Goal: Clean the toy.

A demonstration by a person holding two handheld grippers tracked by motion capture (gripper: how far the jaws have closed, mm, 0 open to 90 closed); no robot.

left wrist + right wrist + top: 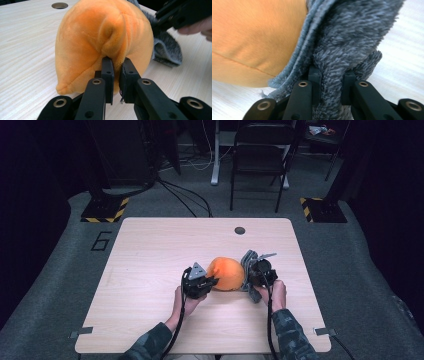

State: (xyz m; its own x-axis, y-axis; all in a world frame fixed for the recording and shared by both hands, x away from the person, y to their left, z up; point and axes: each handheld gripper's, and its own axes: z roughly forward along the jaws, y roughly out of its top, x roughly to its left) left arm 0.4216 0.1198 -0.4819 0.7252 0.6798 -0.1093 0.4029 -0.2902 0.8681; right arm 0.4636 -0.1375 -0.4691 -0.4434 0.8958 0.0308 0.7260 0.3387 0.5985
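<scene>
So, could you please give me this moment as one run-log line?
left gripper: shut on orange plush toy | right gripper: shut on grey fuzzy cloth | both on table, cloth against toy

A fold of the orange plush (100,42) at frame centre is clamped by the left gripper (117,68); grey fabric (166,51) is seen at right.

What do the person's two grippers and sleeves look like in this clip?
Both are black handheld tools. The left gripper carries a grey three-cornered plate on top, and the right gripper has pale grey parts on its upper side. In the gripper views each has two flat black jaws on black link arms with brass-coloured ringed pivot holes. A black cable trails from each back along the forearm. The sleeves are dark camouflage.
</scene>
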